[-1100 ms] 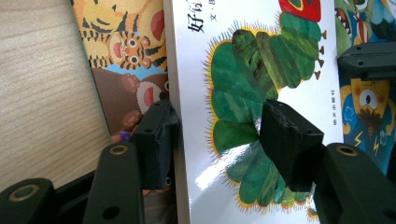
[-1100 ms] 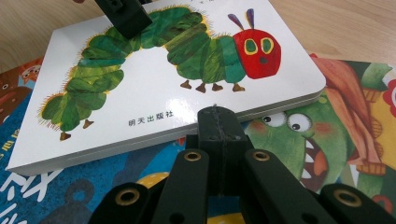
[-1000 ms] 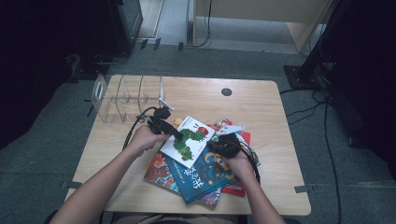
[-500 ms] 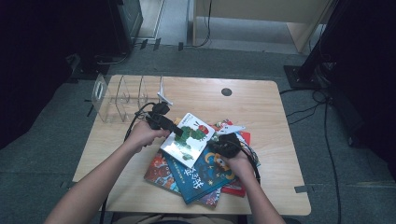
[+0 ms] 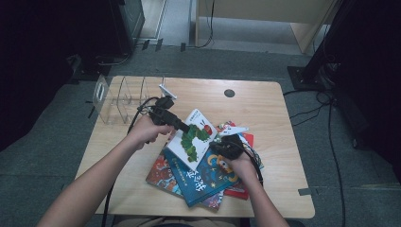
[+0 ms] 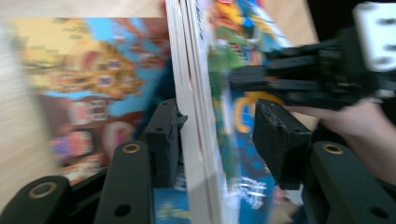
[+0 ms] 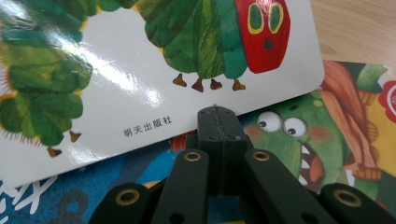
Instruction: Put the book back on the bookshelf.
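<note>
A white board book with a green caterpillar (image 5: 194, 137) lies on top of a pile of picture books. My left gripper (image 5: 182, 126) is open at the book's left edge, which is raised. The thick edge (image 6: 196, 116) stands between the jaws, which have just been closing. One pad (image 6: 166, 140) lies against the edge and the other pad (image 6: 280, 140) stands off it. My right gripper (image 5: 222, 144) is shut with nothing in it. Its tip (image 7: 217, 116) rests on the pile at the rim of the caterpillar book (image 7: 140, 70). It also appears beyond the book (image 6: 303, 74).
Under the white book lie a blue book (image 5: 208, 177), a green-monster book (image 7: 299, 135) and a red one (image 5: 236, 191). A clear acrylic rack (image 5: 118, 99) stands at the back left of the wooden table (image 5: 265, 109). A cable hole (image 5: 229, 93) is behind the pile.
My left gripper has risen and the caterpillar book's left edge has come up with it, tilting the book. The right hand has kept still on the pile.
</note>
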Demonstrator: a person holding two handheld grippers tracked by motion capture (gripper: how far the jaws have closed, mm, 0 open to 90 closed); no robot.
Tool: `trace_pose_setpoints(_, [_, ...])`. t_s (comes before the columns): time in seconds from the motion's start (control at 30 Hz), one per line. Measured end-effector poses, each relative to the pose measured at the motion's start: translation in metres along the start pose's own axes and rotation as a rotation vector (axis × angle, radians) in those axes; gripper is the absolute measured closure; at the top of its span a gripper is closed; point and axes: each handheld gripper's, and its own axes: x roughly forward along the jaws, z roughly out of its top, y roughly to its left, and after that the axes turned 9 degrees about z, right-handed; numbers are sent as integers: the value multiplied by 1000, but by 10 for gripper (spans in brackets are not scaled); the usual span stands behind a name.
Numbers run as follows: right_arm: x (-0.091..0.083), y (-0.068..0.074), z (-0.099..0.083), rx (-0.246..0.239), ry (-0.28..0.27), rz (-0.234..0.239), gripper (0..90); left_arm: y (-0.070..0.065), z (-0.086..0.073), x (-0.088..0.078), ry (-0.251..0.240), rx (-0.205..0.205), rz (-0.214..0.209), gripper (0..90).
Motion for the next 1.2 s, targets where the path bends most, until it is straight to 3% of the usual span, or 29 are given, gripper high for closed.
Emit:
trace_pose_setpoints(0.07, [1, 0, 1, -9, 5, -2, 900, -7, 1, 0, 4, 18, 18, 532])
trace_pose_setpoints(0.43, [3, -5, 5, -5, 5, 32, 894, -5, 5, 4, 63, -46, 77, 534])
trace_pose_setpoints(0.67, [4, -6, 6, 1, 8, 40, 890, -2, 6, 9, 81, -71, 74, 538])
trace_pose_setpoints(0.87, [4, -6, 7, 4, 6, 40, 885, -3, 8, 14, 90, -75, 51, 554])
trace_pose_setpoints(1.2, [4, -7, 7, -2, 5, 41, 870, -4, 10, 21, 99, -81, 54, 540])
